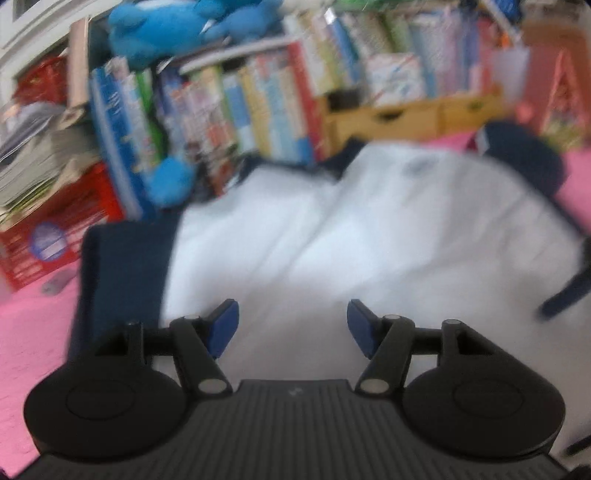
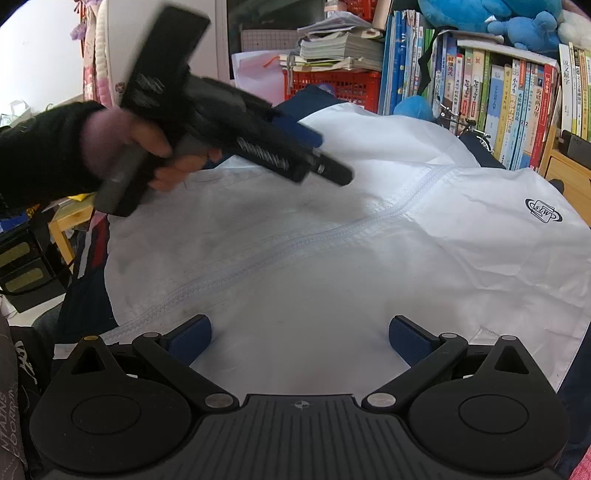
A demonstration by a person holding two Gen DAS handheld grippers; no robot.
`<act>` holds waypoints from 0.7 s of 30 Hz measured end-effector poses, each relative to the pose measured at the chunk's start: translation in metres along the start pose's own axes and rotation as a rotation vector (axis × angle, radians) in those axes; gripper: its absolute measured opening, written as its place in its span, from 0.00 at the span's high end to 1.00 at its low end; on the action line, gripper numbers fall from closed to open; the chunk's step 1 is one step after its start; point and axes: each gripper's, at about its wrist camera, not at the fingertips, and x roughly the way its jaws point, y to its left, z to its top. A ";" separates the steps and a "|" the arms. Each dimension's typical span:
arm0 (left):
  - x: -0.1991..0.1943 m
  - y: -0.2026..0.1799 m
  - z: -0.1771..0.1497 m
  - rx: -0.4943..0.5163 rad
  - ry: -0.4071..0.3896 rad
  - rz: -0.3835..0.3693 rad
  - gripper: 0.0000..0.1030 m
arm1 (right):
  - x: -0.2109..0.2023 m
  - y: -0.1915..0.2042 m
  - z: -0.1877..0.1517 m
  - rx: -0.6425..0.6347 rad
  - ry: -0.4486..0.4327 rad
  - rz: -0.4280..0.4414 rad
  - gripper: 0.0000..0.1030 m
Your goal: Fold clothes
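A white jacket [image 2: 332,240] with navy sleeves [image 1: 122,273] lies spread on a pink surface [image 1: 33,332], zipper [image 2: 295,240] up and a small logo [image 2: 543,212] on the chest. My right gripper [image 2: 299,338] is open low over its near hem, with only fabric below the gap. A hand in a black sleeve [image 2: 40,155] holds my left gripper [image 2: 310,147] above the jacket's far left part. In the blurred left wrist view, the left gripper [image 1: 292,326] is open over white cloth, and nothing is pinched between its blue pads [image 1: 225,328].
Books [image 2: 498,103] fill the shelves behind the jacket, with blue plush toys [image 1: 177,29] on top. A red crate [image 2: 332,88] with stacked papers stands at the back. Wooden drawers [image 1: 406,118] sit to the right.
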 end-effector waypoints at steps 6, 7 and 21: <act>0.003 0.033 -0.020 -0.004 0.015 0.078 0.37 | -0.002 0.001 0.002 0.002 0.002 0.000 0.00; 0.002 0.035 -0.023 0.011 0.011 0.096 0.37 | -0.002 0.001 0.002 0.002 0.002 0.000 0.00; -0.044 0.124 -0.067 -0.289 -0.008 0.151 0.28 | -0.002 0.000 0.004 0.005 0.003 -0.002 0.00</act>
